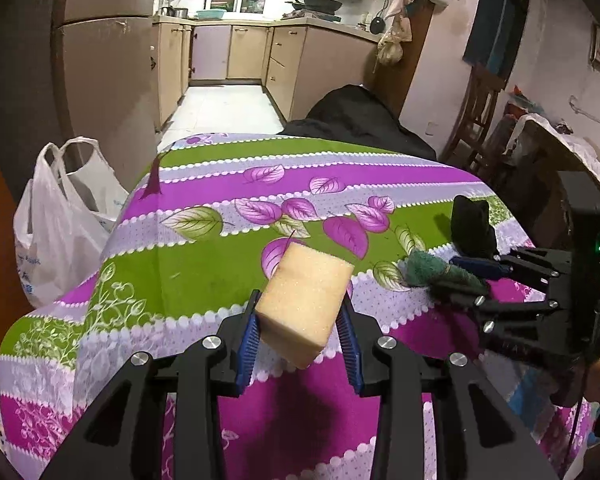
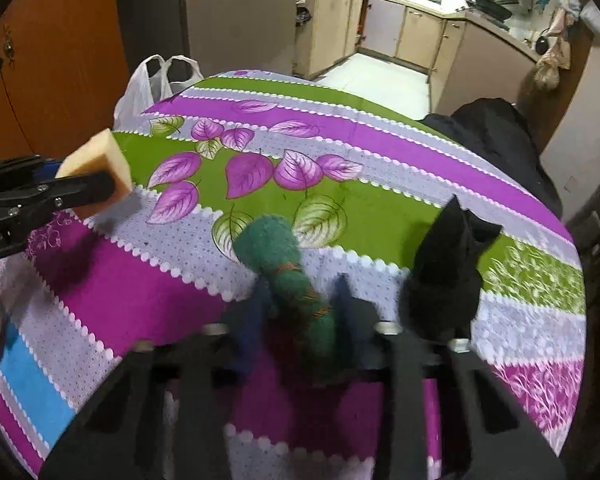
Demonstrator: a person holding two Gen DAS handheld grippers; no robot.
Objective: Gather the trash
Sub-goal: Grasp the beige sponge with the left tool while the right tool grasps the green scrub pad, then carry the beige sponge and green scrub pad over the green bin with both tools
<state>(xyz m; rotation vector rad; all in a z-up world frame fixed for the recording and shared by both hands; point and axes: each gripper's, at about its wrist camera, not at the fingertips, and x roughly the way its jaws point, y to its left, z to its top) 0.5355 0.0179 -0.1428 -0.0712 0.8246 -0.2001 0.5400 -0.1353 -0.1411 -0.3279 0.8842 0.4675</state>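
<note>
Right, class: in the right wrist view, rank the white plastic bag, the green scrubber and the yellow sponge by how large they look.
1. Green scrubber, though it is nearest the camera.
2. and 3. White plastic bag and yellow sponge look alike; the table hides part of the bag.

Right claw (image 2: 300, 312) is motion-blurred, hiding the green scourer's (image 2: 288, 272) near end.

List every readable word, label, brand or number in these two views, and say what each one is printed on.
No text reads cleanly.
White plastic bag: blue print, too blurred to read.
Left gripper, holding the yellow sponge: small white lettering on its side near the picture's edge, cut off and too small to read.
Right gripper, green scouring pad, tablecloth: no text.
</note>
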